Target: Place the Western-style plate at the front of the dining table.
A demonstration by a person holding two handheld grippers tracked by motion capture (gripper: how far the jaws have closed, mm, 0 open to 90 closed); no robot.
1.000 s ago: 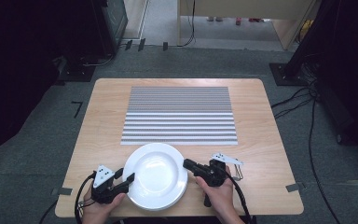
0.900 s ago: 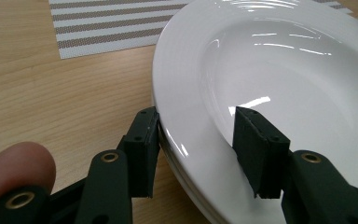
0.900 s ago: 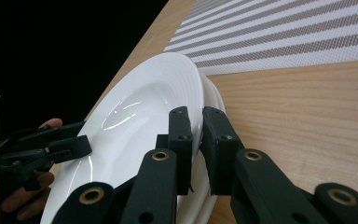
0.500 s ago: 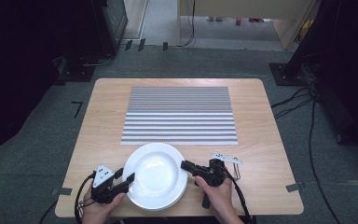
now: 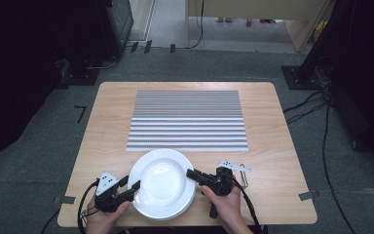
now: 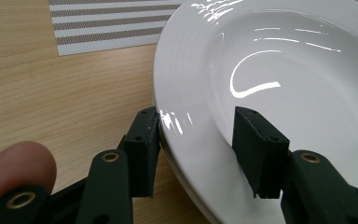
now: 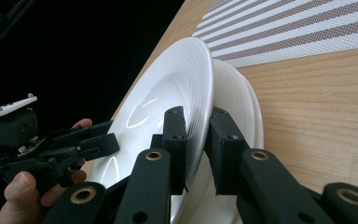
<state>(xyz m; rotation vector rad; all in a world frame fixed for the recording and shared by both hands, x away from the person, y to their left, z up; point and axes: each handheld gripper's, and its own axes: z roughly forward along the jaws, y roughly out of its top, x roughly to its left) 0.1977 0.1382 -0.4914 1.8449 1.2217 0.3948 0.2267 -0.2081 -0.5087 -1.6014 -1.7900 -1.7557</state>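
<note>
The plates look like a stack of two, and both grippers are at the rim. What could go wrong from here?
1. The right gripper has its jaws around only the top plate at its thin, glossy rim; it could slip out.
2. The left gripper straddles the rim with its jaws apart, so that side may have no support if lifted now.
3. The lower plate sits right beneath and could be dragged or knocked near the table edge.

Glossy white glazed plate (image 6: 279,60) stacked on a second plate (image 7: 242,121), matt light-wood table (image 5: 282,161), woven striped grey-white placemat (image 5: 187,119), matt black plastic left gripper (image 5: 126,187) and right gripper (image 5: 193,174) with brass-coloured rivets.
</note>
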